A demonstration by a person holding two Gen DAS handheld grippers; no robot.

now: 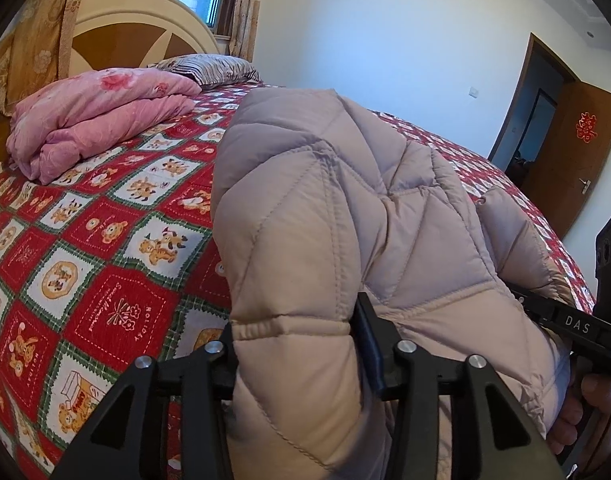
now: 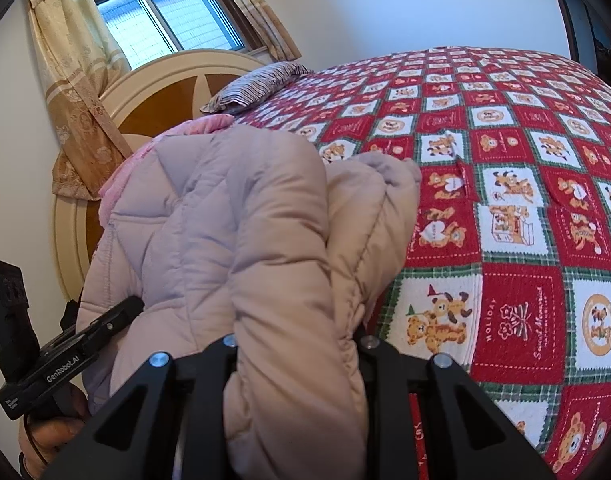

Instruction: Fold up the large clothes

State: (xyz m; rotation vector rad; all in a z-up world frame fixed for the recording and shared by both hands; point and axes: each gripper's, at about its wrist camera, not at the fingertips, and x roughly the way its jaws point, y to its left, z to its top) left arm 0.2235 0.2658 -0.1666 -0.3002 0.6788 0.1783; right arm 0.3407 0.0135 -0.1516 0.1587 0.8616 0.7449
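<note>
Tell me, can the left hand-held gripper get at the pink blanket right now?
Probably not: the left hand-held gripper has the puffy jacket between its fingers, though the bedspread toward the pink blanket looks free.

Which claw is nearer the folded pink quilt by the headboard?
Left. The left claw grips the puffer jacket on the side facing the pink quilt; the right claw grips the jacket's other side, farther away, with the jacket between it and the quilt.

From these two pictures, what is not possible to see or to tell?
- Left wrist view: the left tongs tips are sunk in the jacket; a firm grip cannot be told.
- Right wrist view: the right tongs tips are buried in the jacket.
- Both views: the jacket's lower part is cut off by the bottom edge.
- Right wrist view: the pink quilt is mostly behind the jacket.
</note>
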